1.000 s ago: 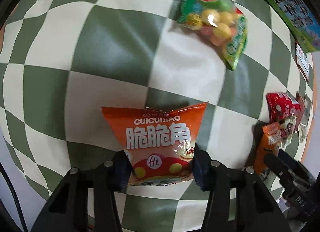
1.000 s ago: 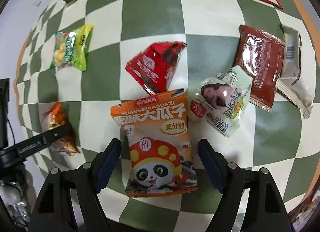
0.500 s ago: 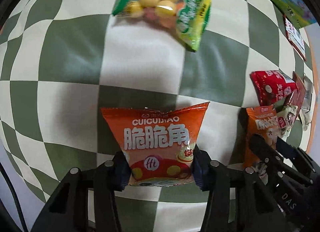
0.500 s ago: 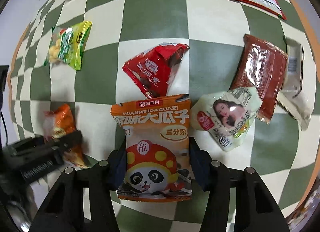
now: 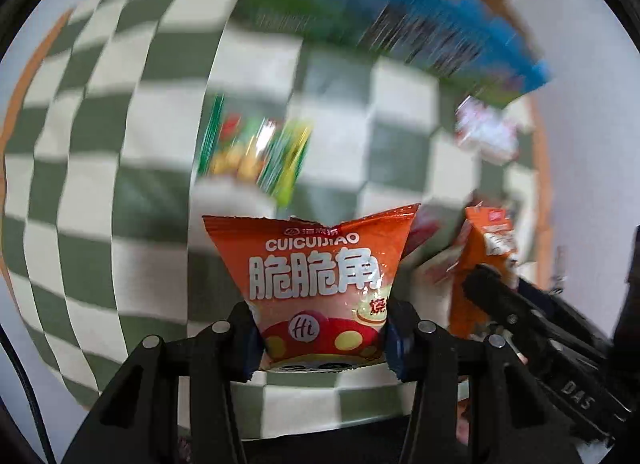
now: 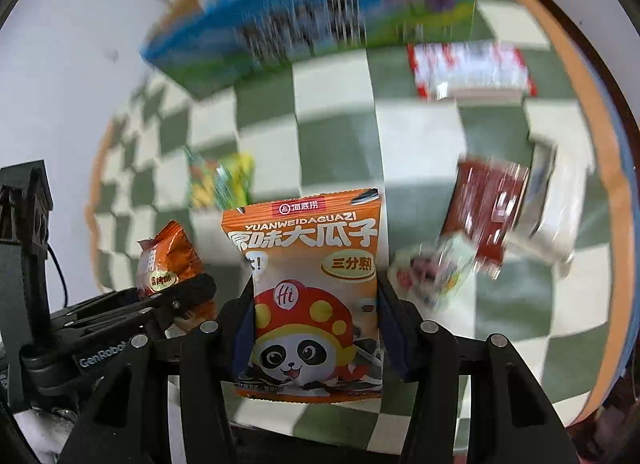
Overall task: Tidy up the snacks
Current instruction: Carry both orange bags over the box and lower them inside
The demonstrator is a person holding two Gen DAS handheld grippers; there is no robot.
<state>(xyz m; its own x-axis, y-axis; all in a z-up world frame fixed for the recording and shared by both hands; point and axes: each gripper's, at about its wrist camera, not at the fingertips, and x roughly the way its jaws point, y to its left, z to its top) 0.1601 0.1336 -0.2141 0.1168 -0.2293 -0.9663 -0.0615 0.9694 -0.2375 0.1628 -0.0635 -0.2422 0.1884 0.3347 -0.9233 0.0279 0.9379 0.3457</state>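
The left tool [image 5: 320, 338] is clamped on the bottom part of an orange-red Cuicuijiao snack bag [image 5: 316, 284], one finger on each side, and the bag stands upright in the middle of the left wrist view, lifted off the green-and-white checkered tabletop [image 5: 100, 143]. The right tool [image 6: 316, 328] is clamped the same way on an orange melon seed bag with a panda [image 6: 308, 296], which stands upright in the middle of the right wrist view. The two tools are side by side: in the left view the right tool and its orange bag show at 3 o'clock, and in the right view the left tool and its bag show at 9 o'clock. Most things behind the bags are blurry. At 12 o'clock from the Cuicuijiao bag, farther back on the tabletop, lies a green and yellow candy bag [image 5: 256, 155]. Past it, along the far edge, lies a long blue and green pack [image 5: 400, 27], and to its right a red and white packet [image 5: 486, 131]. In the right view, at 2 o'clock from the panda bag, lies a dark red-brown packet [image 6: 488, 211] with a white packet [image 6: 552, 207] just beside it. A pale bag with a picture on it [image 6: 436, 272] lies at 3 o'clock, near the panda bag.
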